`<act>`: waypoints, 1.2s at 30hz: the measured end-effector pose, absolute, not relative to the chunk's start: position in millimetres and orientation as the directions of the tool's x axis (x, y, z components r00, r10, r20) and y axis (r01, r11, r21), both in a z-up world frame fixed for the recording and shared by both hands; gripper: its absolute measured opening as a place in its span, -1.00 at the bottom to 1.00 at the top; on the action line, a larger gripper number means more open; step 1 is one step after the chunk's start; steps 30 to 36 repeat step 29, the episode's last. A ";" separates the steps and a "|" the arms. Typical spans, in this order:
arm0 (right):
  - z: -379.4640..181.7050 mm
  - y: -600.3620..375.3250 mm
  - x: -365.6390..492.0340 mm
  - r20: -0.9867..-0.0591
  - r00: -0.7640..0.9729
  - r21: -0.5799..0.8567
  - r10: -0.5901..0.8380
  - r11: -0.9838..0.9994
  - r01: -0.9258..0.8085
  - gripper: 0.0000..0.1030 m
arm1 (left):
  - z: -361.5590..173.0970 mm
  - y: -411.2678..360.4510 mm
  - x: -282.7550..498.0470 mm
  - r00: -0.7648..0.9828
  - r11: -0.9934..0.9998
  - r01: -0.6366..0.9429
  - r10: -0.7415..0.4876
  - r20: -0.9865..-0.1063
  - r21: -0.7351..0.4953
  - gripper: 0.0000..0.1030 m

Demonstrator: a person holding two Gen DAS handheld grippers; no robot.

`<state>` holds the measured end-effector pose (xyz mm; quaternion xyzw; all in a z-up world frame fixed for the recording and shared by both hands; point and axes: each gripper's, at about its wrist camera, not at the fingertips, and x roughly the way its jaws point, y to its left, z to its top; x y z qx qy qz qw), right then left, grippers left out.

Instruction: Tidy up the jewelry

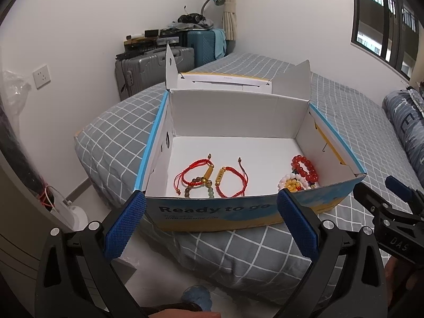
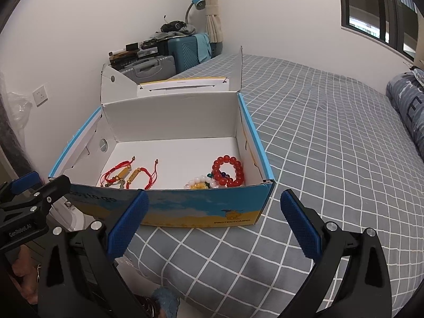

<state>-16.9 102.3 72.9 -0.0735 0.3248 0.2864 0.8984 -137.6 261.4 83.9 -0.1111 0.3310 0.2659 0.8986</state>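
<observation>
An open cardboard box (image 1: 212, 212) (image 2: 201, 206) with a white inside sits on the bed's near corner. In it at the left lie two red cord bracelets (image 1: 209, 176) (image 2: 127, 176) with gold and stone beads. At the right lies a red bead bracelet (image 1: 304, 168) (image 2: 228, 171) over a white and yellow bead bracelet (image 1: 291, 181) (image 2: 201, 182). My left gripper (image 1: 210, 225) is open and empty, just in front of the box. My right gripper (image 2: 214, 228) is open and empty, in front of the box's right half.
The bed (image 2: 331, 145) has a grey checked sheet, with a rolled blue quilt (image 2: 408, 106) at the right. Suitcases (image 1: 156, 66) piled with clutter stand against the far wall. The box's lid flaps (image 1: 238, 79) stand open at the back.
</observation>
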 end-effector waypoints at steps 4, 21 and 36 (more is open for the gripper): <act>72.9 102.1 -16.7 -0.625 0.624 0.055 0.468 0.825 -0.563 0.86 | 83.0 260.4 -136.3 0.639 0.836 -0.549 0.400 -0.657 -0.025 0.89; 71.3 102.7 -15.2 -0.627 0.627 0.052 0.462 0.828 -0.559 0.86 | 82.6 261.0 -135.2 0.636 0.835 -0.549 0.396 -0.662 -0.028 0.89; 70.1 103.0 -14.6 -0.628 0.627 0.051 0.461 0.828 -0.558 0.86 | 80.0 260.3 -135.1 0.635 0.835 -0.549 0.390 -0.667 -0.034 0.89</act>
